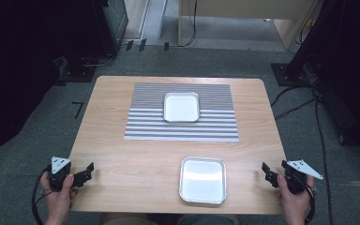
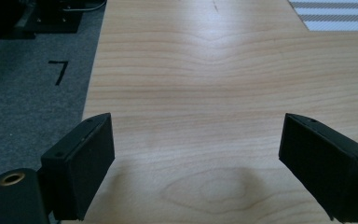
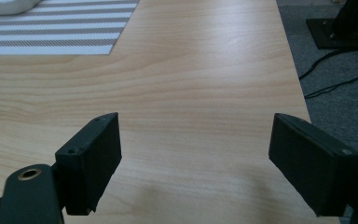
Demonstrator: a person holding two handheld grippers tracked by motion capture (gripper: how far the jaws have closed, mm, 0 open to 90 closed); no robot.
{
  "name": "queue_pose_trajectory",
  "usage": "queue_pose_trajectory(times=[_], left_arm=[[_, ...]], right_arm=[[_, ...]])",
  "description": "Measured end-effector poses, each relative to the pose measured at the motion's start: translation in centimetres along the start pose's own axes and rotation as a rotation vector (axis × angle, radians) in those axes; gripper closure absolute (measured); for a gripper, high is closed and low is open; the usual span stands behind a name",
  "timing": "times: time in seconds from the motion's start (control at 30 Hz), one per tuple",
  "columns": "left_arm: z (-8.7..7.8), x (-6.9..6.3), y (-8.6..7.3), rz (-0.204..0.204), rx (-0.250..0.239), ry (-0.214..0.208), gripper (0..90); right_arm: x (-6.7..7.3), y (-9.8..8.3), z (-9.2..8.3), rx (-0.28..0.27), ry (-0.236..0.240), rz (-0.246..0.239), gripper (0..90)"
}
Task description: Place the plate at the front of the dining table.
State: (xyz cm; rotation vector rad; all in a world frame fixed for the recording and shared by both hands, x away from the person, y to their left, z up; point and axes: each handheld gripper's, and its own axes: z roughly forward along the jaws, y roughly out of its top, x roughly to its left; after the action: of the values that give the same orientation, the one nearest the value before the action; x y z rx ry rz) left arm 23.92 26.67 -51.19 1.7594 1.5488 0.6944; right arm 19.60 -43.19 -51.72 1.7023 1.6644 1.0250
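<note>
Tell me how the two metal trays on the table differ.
The near tray looks larger than the far tray. The near tray rests on bare wood at the front edge of the table, while the far tray sits on the striped mat. Both are empty, silver, rounded-corner rectangles, untouched by either gripper.

We see our right gripper [image 3: 196,163] with jaws wide apart over the bare table [image 3: 200,79], the striped mat [image 3: 56,28] beyond.
</note>
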Motion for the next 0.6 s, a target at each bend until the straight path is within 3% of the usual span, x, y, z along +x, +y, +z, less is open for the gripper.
queue_pose_trajectory(times=[0.23, 0.3, 0.47, 0.6], left_arm=[[-0.40, 0.82, -0.47, 0.009, 0.025, -0.002, 10.4], [-0.46, 0.96, -0.59, 0.016, 0.034, 0.000, 10.4], [-0.42, 1.02, -0.81, 0.023, 0.046, -0.007, 10.4], [-0.22, 0.79, -0.83, 0.039, 0.064, -0.012, 10.4]], right_arm=[[-0.37, -0.57, -0.21, 0.003, -0.013, -0.003, 17.6], [-0.34, -0.58, -0.16, 0.013, -0.016, -0.026, 17.5], [0.10, -0.66, 0.03, 0.068, -0.034, -0.069, 17.9], [0.23, -0.69, 0.32, 0.121, -0.028, -0.069, 18.1]])
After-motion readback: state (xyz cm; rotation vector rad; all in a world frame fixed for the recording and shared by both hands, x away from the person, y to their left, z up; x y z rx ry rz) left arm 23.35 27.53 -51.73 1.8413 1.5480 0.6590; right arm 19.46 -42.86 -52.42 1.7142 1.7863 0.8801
